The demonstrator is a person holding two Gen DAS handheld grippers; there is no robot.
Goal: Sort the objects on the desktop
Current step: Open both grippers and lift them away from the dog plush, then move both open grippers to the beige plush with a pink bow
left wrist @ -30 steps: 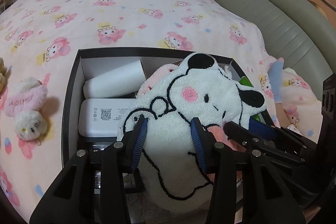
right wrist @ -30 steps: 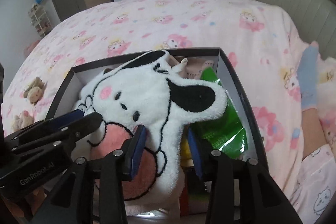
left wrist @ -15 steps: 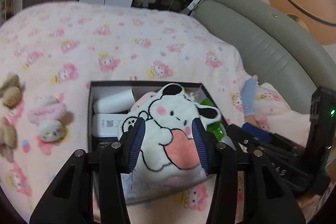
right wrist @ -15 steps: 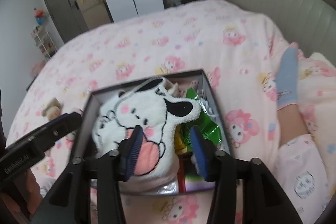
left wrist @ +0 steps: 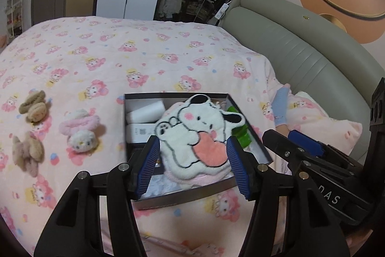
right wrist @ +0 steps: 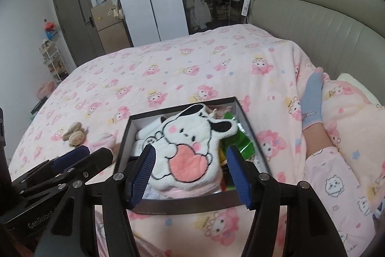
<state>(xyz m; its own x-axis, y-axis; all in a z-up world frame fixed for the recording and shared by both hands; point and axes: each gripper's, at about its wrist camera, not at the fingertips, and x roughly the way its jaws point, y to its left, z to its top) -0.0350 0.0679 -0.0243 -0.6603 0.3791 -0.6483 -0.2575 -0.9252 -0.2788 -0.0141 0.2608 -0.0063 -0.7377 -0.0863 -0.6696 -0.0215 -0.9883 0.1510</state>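
One fluffy white dog-shaped plush cloth with black ears and a pink heart (left wrist: 192, 136) lies on top of the contents of one dark open-topped cardboard box (left wrist: 182, 194) on the pink cartoon-print blanket (left wrist: 144, 52). Under it sit two white boxes (left wrist: 144, 110) and one green foil packet (right wrist: 237, 139). The left gripper (left wrist: 192, 165) and the right gripper (right wrist: 190, 172) hover above the box; both pairs of jaws have just been opening and stand spread, pinching nothing. Four small plush toys (left wrist: 79, 131) seem to lie left of the box, though blur hampers counting.
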